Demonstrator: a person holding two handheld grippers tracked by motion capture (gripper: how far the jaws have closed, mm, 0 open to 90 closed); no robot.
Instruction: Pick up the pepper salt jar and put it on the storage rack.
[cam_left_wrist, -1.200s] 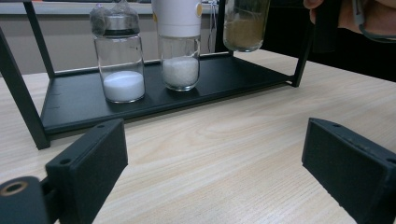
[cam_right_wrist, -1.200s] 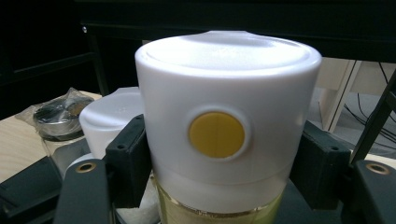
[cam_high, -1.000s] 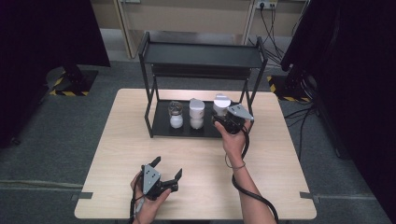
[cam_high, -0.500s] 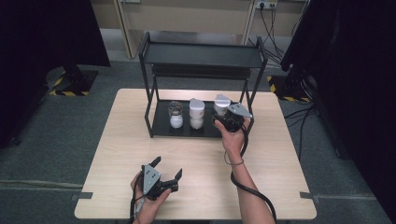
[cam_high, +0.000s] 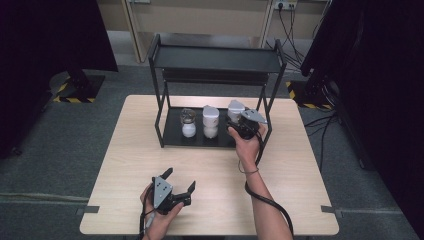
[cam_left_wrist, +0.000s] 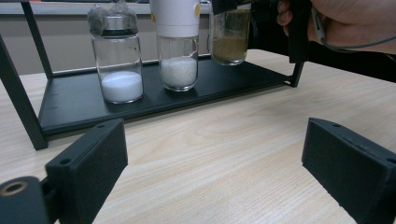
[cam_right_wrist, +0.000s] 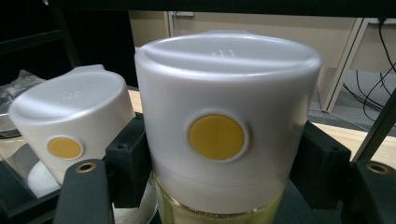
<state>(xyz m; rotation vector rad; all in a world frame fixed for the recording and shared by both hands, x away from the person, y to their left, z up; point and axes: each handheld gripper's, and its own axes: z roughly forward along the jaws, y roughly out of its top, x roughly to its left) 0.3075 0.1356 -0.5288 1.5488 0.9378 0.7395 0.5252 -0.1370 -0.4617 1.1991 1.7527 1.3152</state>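
On the wooden table (cam_high: 150, 150) stands a black rack (cam_high: 215, 57) — three jars on its lower shelf. The right gripper (cam_high: 239, 124) clasps the rightmost jar (cam_high: 234, 110); the left gripper (cam_high: 180, 181) rests near the front edge, jaws apart.

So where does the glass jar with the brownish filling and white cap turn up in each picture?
High view: the brown-filled glass jar with white cap stands rightmost on the black metal rack, under the right gripper.
Left gripper view: top centre-right, clear of the tray.
Right gripper view: centre, between the fingers.
Shared landmark: the neighbouring white-capped jar of white grains.
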